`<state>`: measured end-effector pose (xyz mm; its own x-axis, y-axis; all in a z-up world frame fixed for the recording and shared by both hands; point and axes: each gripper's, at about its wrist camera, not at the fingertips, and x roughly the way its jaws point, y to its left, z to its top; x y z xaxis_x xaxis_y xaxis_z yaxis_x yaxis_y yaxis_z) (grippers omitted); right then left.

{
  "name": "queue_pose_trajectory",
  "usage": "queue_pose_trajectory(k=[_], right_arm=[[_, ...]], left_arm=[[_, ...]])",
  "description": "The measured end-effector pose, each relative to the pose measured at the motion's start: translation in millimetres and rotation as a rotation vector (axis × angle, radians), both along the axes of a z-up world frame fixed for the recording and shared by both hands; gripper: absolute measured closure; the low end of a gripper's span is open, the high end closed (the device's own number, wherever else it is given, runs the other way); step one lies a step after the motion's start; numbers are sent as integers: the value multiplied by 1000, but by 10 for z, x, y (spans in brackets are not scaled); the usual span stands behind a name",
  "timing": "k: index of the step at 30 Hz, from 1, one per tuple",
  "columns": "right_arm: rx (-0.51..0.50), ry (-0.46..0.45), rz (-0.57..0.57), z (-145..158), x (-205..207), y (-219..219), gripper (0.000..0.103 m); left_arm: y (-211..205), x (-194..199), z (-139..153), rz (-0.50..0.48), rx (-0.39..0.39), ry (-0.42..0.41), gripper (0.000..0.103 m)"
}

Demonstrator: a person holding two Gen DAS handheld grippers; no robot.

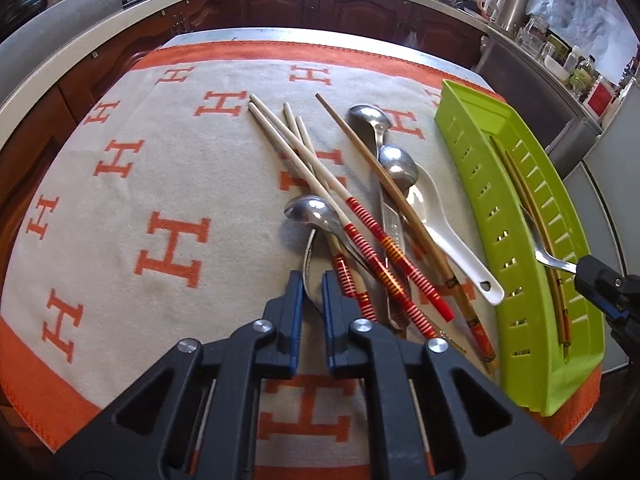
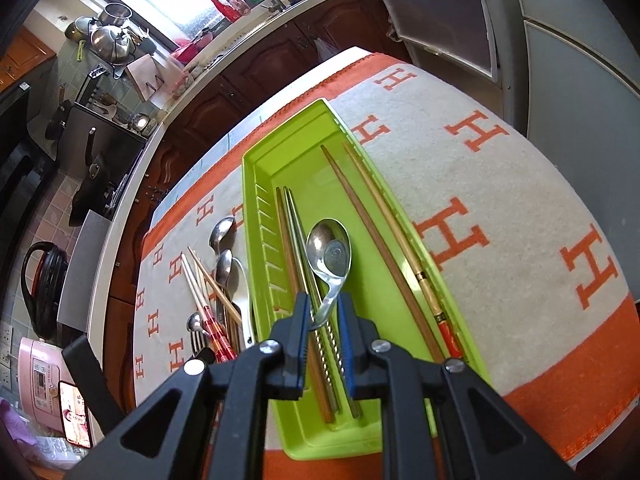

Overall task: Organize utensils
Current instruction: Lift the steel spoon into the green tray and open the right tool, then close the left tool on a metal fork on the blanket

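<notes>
Two claws are at work. Left claw (image 1: 312, 280) has its jaws narrow around the thin handle of a metal spoon (image 1: 310, 210) in the pile on the tabletop (image 1: 100, 200); lift it straight up, so the striped chopsticks (image 1: 360, 220) crossing it do not drag. Right claw (image 2: 324, 308) is nearly closed, holding the steel spoon (image 2: 330, 250) by its handle over the green tray (image 2: 256, 200) (lower it flat beside the chopsticks there). Only writing legible: orange letters "H" on the cloth (image 2: 500, 200).
</notes>
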<state>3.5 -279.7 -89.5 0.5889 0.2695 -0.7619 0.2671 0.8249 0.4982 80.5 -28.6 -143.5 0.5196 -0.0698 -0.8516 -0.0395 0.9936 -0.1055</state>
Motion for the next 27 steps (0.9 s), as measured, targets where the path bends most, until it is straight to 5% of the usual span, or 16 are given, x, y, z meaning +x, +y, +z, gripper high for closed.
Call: queue_pose_trajectory(k=[13,27], right_arm=[[-25,-36,53,85,-23,148,86],[-66,-112,267,341,184,751,84]], left_arm=[[541,-107,159,51,-94,19,102],[899,-206,446,97,-153,-33,102]])
